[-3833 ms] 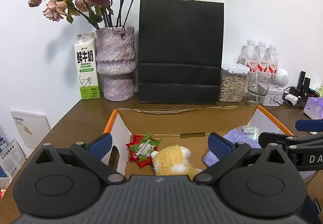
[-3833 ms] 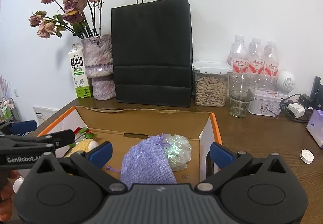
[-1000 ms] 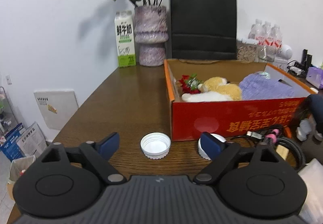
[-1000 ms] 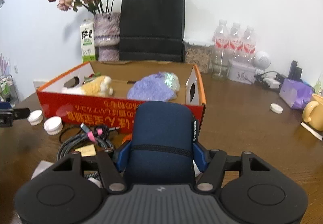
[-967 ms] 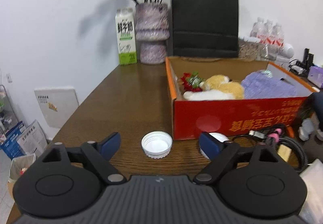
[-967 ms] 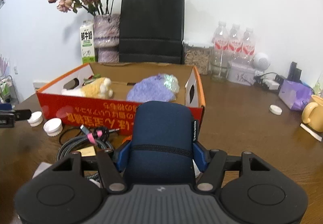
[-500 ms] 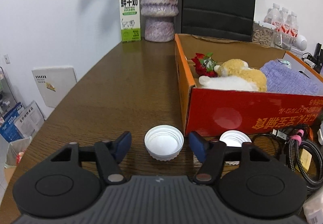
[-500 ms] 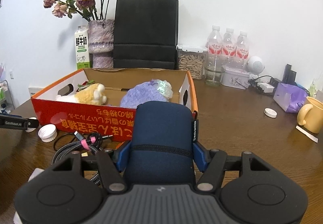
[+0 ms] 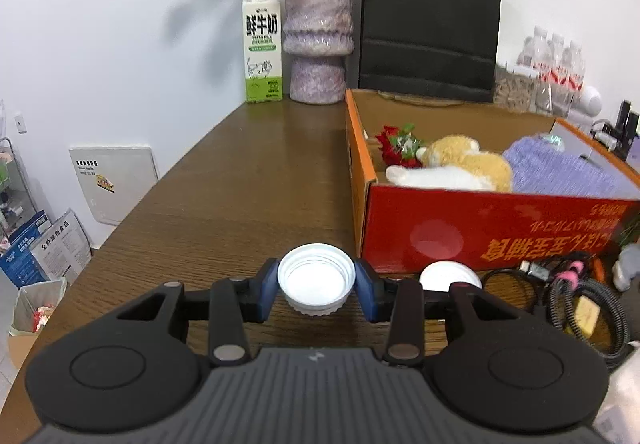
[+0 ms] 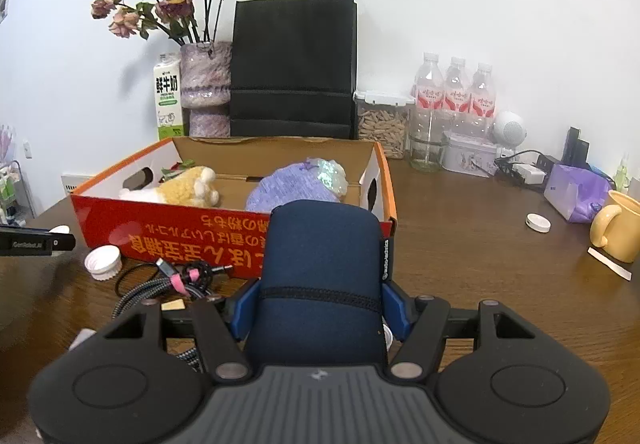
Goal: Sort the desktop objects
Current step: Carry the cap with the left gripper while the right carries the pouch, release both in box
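Desktop objects lie around and inside a red cardboard box (image 9: 492, 228) with orange edges, standing on the brown wooden table (image 9: 248, 180). We read orange characters along the box front, printed upside down.

We hold the left gripper (image 9: 316, 286) low over the table. Its jaws have just been closing, and the blue pads now touch both sides of a white bottle cap (image 9: 316, 278), open side up, just beside the box's near left corner. A second white cap (image 9: 450, 276) lies to the right of it, touching the box front.

Our right gripper (image 10: 320, 310) is clamped on a dark blue zipped case (image 10: 322, 284); small white lettering on its side tab is too fine to read.

Inside the box we see a red flower ornament (image 9: 400, 148), a yellow-and-white plush toy (image 9: 460, 164) and a purple knitted pouch (image 9: 560, 172).

Behind the box stands a milk carton (image 9: 262, 44) marked "鲜牛奶" beside a vase (image 9: 318, 44) and a black paper bag (image 9: 428, 28). The other gripper's arm (image 10: 32, 242) bears "GenRobot.AI".
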`<state>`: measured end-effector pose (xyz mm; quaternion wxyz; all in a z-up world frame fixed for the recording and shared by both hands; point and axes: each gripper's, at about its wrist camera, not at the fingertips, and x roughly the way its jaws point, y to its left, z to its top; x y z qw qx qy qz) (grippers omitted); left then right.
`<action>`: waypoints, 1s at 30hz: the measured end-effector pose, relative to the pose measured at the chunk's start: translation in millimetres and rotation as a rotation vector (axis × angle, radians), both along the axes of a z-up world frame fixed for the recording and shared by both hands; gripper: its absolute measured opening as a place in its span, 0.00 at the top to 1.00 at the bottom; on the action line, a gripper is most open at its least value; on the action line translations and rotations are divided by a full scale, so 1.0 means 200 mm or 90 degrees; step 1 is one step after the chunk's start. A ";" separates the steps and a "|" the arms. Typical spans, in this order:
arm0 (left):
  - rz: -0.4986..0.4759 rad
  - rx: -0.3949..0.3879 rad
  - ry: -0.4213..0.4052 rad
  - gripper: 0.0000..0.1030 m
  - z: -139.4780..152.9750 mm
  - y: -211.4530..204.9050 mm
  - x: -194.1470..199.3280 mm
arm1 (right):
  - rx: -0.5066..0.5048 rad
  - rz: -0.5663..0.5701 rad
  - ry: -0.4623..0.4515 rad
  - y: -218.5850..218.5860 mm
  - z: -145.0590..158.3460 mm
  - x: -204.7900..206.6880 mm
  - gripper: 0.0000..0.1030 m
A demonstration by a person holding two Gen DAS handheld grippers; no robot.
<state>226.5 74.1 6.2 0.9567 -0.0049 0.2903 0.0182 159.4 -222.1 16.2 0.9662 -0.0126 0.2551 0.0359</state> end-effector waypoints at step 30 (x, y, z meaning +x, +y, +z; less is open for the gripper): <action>-0.084 -0.047 -0.111 0.60 0.41 -0.33 0.39 | 0.000 0.039 -0.092 0.21 0.37 0.49 0.40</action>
